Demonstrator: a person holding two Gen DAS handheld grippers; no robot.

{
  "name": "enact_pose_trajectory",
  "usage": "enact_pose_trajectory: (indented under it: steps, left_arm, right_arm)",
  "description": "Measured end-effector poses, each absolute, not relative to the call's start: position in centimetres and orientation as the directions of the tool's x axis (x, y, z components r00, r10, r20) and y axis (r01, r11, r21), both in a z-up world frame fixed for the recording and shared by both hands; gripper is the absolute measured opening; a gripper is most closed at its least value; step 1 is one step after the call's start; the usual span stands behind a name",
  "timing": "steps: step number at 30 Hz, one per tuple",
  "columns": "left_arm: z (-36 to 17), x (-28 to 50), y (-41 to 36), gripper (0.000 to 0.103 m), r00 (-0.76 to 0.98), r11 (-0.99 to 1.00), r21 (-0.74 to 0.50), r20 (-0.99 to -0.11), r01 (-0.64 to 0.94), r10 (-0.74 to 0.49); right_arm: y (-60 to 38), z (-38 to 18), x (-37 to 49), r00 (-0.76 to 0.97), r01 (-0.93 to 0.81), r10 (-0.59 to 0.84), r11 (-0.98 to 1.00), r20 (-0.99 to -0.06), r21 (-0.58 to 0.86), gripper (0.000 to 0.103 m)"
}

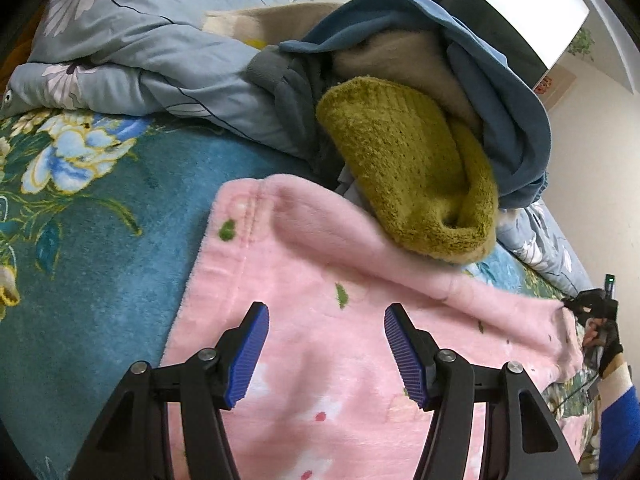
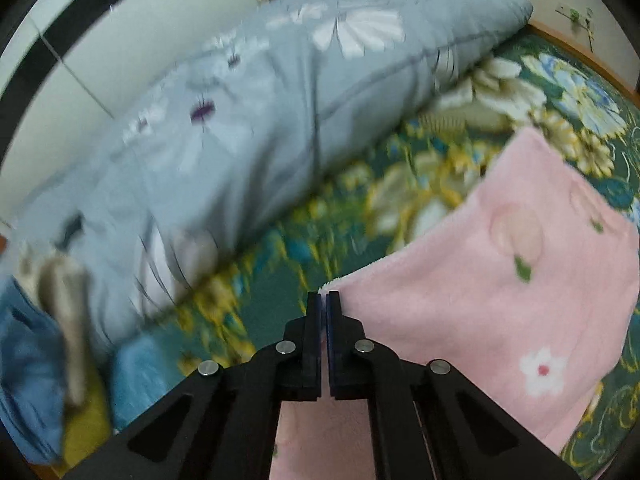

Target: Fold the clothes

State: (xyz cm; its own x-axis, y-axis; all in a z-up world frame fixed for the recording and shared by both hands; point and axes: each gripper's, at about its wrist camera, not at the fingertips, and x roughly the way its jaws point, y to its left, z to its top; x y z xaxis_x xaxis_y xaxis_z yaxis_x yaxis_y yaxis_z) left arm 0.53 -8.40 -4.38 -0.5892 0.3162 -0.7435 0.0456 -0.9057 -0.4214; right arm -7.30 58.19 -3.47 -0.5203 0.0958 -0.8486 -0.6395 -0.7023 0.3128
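Observation:
A pink fleece garment point(image 1: 320, 320) with small flowers lies spread on the bed. My left gripper point(image 1: 326, 320) is open, its blue pads just above the pink fleece, holding nothing. My right gripper point(image 2: 324, 300) is shut on a corner of the pink garment point(image 2: 520, 260) and lifts that edge off the bed. The right gripper also shows in the left wrist view point(image 1: 592, 308), at the far right edge of the garment.
A pile of clothes sits behind the pink garment: an olive-green knit point(image 1: 408, 168), a blue fleece point(image 1: 500, 100) and a beige piece point(image 1: 400, 52). A grey-blue flowered quilt point(image 2: 260, 120) lies bunched along the back. The bedspread point(image 1: 100, 200) is teal with flowers.

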Motion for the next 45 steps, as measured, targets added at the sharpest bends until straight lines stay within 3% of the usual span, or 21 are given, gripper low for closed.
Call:
enact_pose_trajectory:
  steps: [9,11,12,13,20,25,32,38,39,40,42,45]
  left_arm:
    - [-3.7,0.9,-7.9,0.064,-0.576,-0.909,-0.414,-0.755,0.049,0.313]
    - [-3.6,1.0,-7.6,0.064,-0.574,-0.908,-0.417,-0.754,0.045,0.318]
    - [-3.5,1.1,-7.4,0.064,-0.573,-0.907,-0.418,-0.754,0.041,0.322]
    - [-3.5,1.1,-7.2,0.064,-0.571,-0.907,-0.419,-0.754,0.039,0.324]
    - [-3.5,1.4,-5.2,0.064,-0.562,-0.903,-0.43,-0.751,0.017,0.347]
    - [-3.2,1.5,-2.6,0.064,-0.542,-0.908,-0.419,-0.757,-0.027,0.365]
    - [-3.3,2.0,2.9,0.064,-0.487,-0.906,-0.4,-0.77,-0.134,0.412]
    - [-2.8,2.9,7.0,0.064,-0.455,-0.906,-0.357,-0.784,-0.226,0.422]
    - [-2.8,3.0,7.5,0.064,-0.451,-0.909,-0.341,-0.79,-0.24,0.415]
    - [-2.7,3.1,8.0,0.064,-0.448,-0.912,-0.326,-0.796,-0.25,0.408]
    - [-2.6,3.3,8.5,0.064,-0.442,-0.913,-0.313,-0.802,-0.262,0.401]
    - [-2.3,3.5,8.5,0.064,-0.442,-0.915,-0.308,-0.804,-0.262,0.398]
  right_arm:
    - [58.4,-4.7,-6.3,-0.581,-0.568,0.016,-0.723,-0.813,0.392,0.007]
    - [58.6,-3.9,-5.3,-0.614,-0.529,-0.012,-0.737,-0.789,0.422,0.016]
    - [58.8,-3.3,-4.9,-0.63,-0.509,-0.016,-0.747,-0.777,0.428,0.027]
    - [59.1,-2.7,-4.0,-0.647,-0.493,-0.012,-0.756,-0.763,0.43,0.033]
    - [65.3,-1.1,5.8,-0.677,-0.56,0.129,-0.729,-0.724,0.394,0.039]
    - [71.8,-2.3,12.7,-0.648,-0.691,0.22,-0.572,-0.73,0.441,0.042]
    - [74.4,-5.6,13.9,-0.675,-0.697,0.147,-0.448,-0.723,0.559,0.042]
    - [74.0,-7.1,12.4,-0.673,-0.698,0.123,-0.433,-0.729,0.571,0.042]
    - [73.9,-7.1,12.2,-0.674,-0.695,0.127,-0.443,-0.727,0.567,0.039]
    - [73.8,-7.0,12.0,-0.675,-0.69,0.127,-0.457,-0.727,0.561,0.023]
    - [73.8,-6.8,11.7,-0.674,-0.682,0.13,-0.486,-0.727,0.546,0.005]
    - [74.6,-5.7,12.1,-0.675,-0.681,0.192,-0.533,-0.712,0.502,0.003]
